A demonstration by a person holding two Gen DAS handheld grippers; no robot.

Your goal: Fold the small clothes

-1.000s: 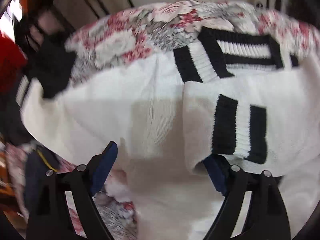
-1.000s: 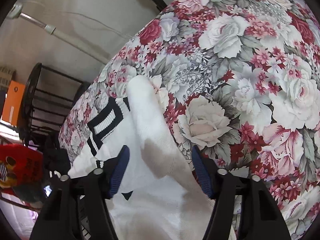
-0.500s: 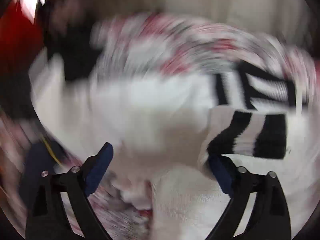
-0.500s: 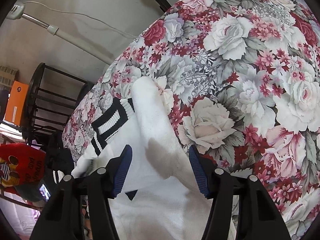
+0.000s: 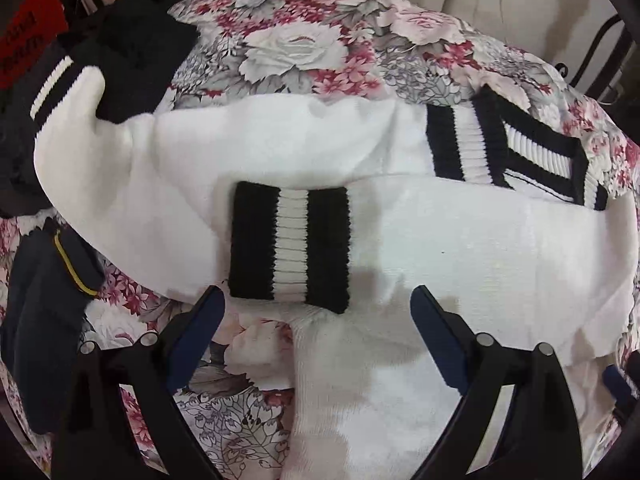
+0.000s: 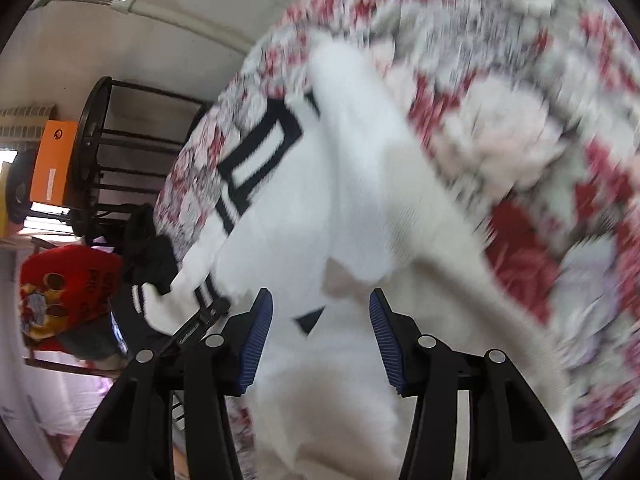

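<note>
Both tongs, left (image 5: 316, 308) and right (image 6: 320, 320), gape released above the white sweater (image 5: 460, 240), its striped cuff (image 5: 290, 246) folded across the floral counter (image 5: 320, 52).

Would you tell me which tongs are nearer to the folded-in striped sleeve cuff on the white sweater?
Left. The left tongs sit open right below the striped cuff, nearly touching it. The right tongs are open over plain white sweater fabric, with that cuff off to their left.
</note>
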